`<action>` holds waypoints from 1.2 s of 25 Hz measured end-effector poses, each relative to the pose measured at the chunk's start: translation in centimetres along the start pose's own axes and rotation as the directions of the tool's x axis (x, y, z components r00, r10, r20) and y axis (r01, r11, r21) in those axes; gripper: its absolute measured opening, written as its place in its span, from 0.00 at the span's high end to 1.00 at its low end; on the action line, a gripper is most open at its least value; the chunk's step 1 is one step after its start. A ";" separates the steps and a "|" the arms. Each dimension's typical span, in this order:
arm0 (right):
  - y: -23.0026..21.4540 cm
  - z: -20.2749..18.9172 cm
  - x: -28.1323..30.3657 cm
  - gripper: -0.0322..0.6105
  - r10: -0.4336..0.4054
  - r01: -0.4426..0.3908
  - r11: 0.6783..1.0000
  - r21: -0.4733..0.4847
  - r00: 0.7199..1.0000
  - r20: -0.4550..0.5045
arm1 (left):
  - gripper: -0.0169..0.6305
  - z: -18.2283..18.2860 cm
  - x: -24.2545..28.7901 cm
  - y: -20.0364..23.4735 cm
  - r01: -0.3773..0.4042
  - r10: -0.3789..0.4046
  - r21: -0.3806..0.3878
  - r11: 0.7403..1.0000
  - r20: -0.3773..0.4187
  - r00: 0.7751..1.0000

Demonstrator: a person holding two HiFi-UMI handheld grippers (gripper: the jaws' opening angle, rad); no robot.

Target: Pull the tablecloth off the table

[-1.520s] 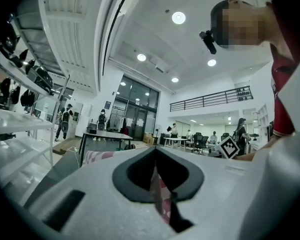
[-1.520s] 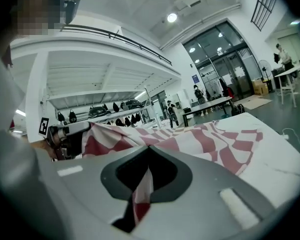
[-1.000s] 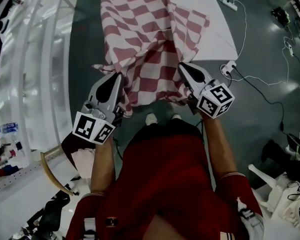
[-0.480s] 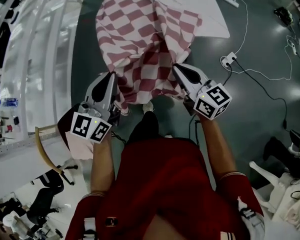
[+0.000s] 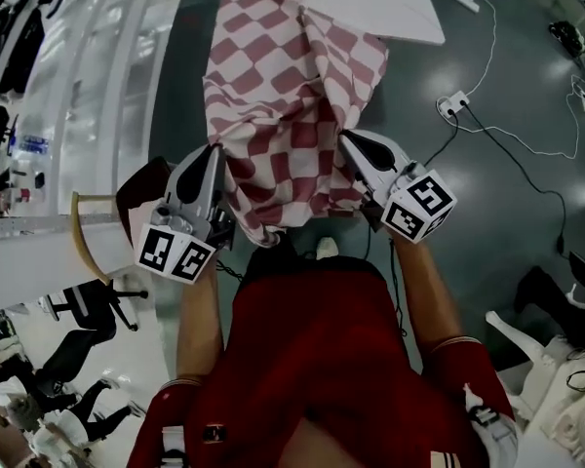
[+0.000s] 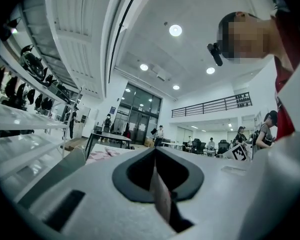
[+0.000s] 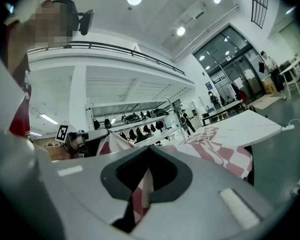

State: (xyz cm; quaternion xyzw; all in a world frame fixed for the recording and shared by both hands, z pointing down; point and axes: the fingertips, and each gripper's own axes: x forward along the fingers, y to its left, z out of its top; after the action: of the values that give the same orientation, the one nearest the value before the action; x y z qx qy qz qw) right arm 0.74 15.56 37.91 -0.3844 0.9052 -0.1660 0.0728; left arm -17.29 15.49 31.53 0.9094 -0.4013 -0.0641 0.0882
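The person in a red shirt (image 5: 312, 359) is standing back from the white rectangular table (image 5: 380, 3) and holding the red-and-white checked fabric tablecloth (image 5: 283, 86) by the hem nearest the body. The left gripper (image 5: 217, 154) is pinching a gathered corner of that hem. In the left gripper view, a thin pale-pink fold is running up between jaws pressed tight together. The right gripper (image 5: 349, 142) is clamping the opposite corner the same way, its jaws closed on a red-striped fold.

The two grips are sitting apart, one at each end of the hem, probably so that the pull spreads evenly and the cloth slides off straight instead of twisting.

Most of the cloth is hanging off the near side of the table, sagging in deep folds between the table edge and the grippers, above the dark grey floor (image 5: 507, 213). The right part of the tabletop is showing bare. The cloth's far end is running out of the top of the head view, so how much is resting on the table cannot be told.

The task seems well along. What it is calling for next is a backward draw with both grips firm. The hem is hanging just above a white shoe (image 5: 325, 249), so stepping on it is a risk. A white cable (image 5: 487, 125) is also lying on the floor to the right of the table.
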 end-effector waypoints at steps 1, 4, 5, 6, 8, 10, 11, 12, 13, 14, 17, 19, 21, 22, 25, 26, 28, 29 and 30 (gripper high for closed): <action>0.9 -0.2 -0.3 0.93 0.005 -0.005 1.000 -0.001 1.000 -0.001 | 0.96 0.1 -0.8 -0.3 -0.001 0.001 -0.001 1.000 0.002 1.000; 3.3 -0.9 -0.8 0.93 0.010 -0.010 1.000 -0.001 1.000 -0.005 | 0.96 0.3 -2.9 -0.8 0.002 -0.002 -0.006 1.000 0.005 1.000; 4.0 -1.2 -0.9 0.93 0.007 -0.007 1.000 0.000 1.000 -0.006 | 0.96 0.3 -3.6 -0.9 0.006 -0.006 -0.008 1.000 0.006 1.000; 4.9 -1.5 -1.0 0.93 0.004 -0.004 1.000 0.000 1.000 -0.007 | 0.96 0.4 -4.4 -0.8 0.011 -0.011 -0.011 1.000 0.007 1.000; 6.9 -2.3 -0.8 0.93 -0.005 0.005 1.000 -0.005 1.000 -0.011 | 0.96 0.4 -6.4 -0.6 0.024 -0.024 -0.014 1.000 0.010 1.000; 9.1 -3.2 -0.6 0.93 -0.016 0.016 1.000 -0.012 1.000 -0.013 | 0.96 0.4 -8.6 -0.3 0.043 -0.043 -0.017 0.999 0.010 0.999; 10.2 -3.6 -0.6 0.93 -0.023 0.023 1.000 -0.014 1.000 -0.013 | 0.96 0.3 -9.7 -0.2 0.055 -0.054 -0.018 0.998 0.010 0.998; 11.5 -4.2 -0.5 0.93 -0.031 0.031 0.999 -0.014 0.999 -0.012 | 0.96 0.3 -10.9 -0.2 0.068 -0.068 -0.018 0.998 0.008 0.998; 12.8 -4.8 -0.5 0.93 -0.039 0.039 0.999 -0.013 0.999 -0.011 | 0.96 0.3 -12.3 -0.2 0.083 -0.083 -0.015 0.996 0.006 0.997; 14.4 -5.6 -0.3 0.93 -0.047 0.047 0.999 -0.011 0.999 -0.010 | 0.96 0.2 -13.8 -0.2 0.100 -0.100 -0.011 0.995 0.001 0.995; 19.4 -8.1 0.5 0.93 -0.071 0.071 0.997 -0.010 0.997 -0.013 | 0.96 0.1 -18.5 0.5 0.147 -0.147 -0.001 0.989 -0.010 0.989; 21.6 -8.6 0.9 0.93 -0.088 0.088 0.996 -0.010 0.996 -0.014 | 0.96 0.4 -20.2 1.0 0.168 -0.168 -0.010 0.986 -0.013 0.986; 23.3 -8.9 0.8 0.93 -0.106 0.106 0.994 -0.002 0.994 -0.013 | 0.96 0.9 -21.5 1.3 0.185 -0.185 -0.020 0.983 -0.019 0.983; 24.2 -9.2 0.6 0.93 -0.115 0.115 0.993 0.002 0.993 -0.013 | 0.96 1.0 -22.3 1.3 0.193 -0.193 -0.024 0.981 -0.022 0.981; 26.8 -10.4 0.0 0.93 -0.135 0.135 0.991 -0.002 0.991 -0.009 | 0.96 1.0 -24.8 1.3 0.211 -0.212 -0.032 0.977 -0.018 0.977; 27.6 -10.6 -0.3 0.93 -0.136 0.136 0.991 -0.005 0.991 -0.006 | 0.96 1.1 -25.4 1.2 0.215 -0.215 -0.032 0.976 -0.014 0.976; 28.6 -10.6 -0.8 0.93 -0.132 0.132 0.991 -0.009 0.991 0.000 | 0.96 1.3 -26.3 0.7 0.217 -0.217 -0.031 0.976 -0.009 0.976; 29.0 -10.6 -1.1 0.93 -0.128 0.128 0.992 -0.010 0.992 0.002 | 0.96 1.4 -26.6 0.4 0.218 -0.218 -0.030 0.976 -0.007 0.976; 29.2 -10.5 -1.4 0.93 -0.124 0.124 0.992 -0.011 0.992 0.005 | 0.96 1.5 -26.8 0.0 0.219 -0.219 -0.029 0.975 -0.005 0.976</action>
State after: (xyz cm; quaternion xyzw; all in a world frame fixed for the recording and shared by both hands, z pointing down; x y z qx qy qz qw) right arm -20.61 38.13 37.28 -0.4405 0.8805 -0.1641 0.0620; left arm -35.49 35.20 31.34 0.9470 -0.2973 -0.0755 0.0951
